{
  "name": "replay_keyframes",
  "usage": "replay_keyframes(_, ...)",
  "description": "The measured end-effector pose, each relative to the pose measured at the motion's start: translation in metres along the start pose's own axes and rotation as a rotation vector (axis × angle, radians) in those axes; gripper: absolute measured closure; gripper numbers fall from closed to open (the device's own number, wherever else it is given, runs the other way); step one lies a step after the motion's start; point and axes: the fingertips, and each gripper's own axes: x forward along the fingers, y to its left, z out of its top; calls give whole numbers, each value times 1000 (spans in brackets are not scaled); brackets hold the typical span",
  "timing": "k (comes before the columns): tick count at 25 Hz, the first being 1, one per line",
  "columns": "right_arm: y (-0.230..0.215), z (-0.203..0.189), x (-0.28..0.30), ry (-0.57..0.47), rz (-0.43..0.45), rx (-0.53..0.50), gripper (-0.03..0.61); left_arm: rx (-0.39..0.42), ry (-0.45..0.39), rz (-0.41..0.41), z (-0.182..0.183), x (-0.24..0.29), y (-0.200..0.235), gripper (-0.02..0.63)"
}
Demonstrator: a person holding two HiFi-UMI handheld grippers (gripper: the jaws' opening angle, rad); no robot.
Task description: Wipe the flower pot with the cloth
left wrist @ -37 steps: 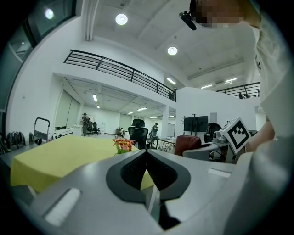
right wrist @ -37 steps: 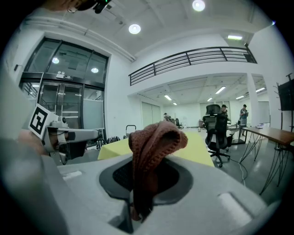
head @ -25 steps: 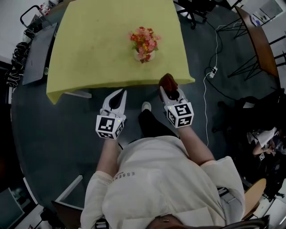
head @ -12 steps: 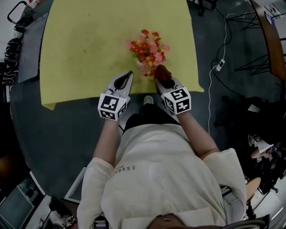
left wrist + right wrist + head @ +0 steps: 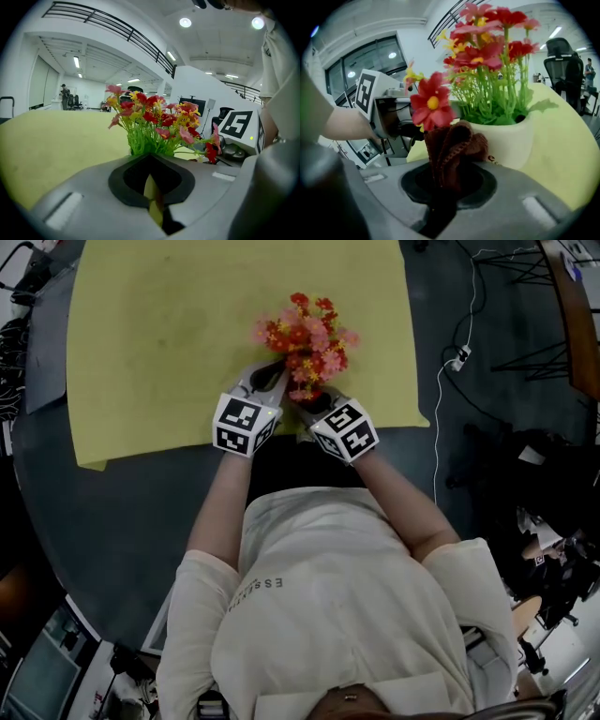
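We wear a cream short-sleeved shirt with small dark lettering low on one side, over dark trousers. Our left gripper and right gripper have smooth grey shells, black lining round the jaw opening, and white cubes printed with black square markers.
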Motion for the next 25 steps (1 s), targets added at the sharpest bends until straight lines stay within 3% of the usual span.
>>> replay_keyframes(9,-18,-1,-16,-19,13,148,523,26,38,-59,-2,1,-3,600)
replay_keyframes(16,-47,-12,-42,-7,-18,193,522,-2,-28,-74,1,0,-3,600)
replay_keyframes(25,-115,-7,-80,-42,-190,311,522,-62,-80,-78,1,-2,-2,600)
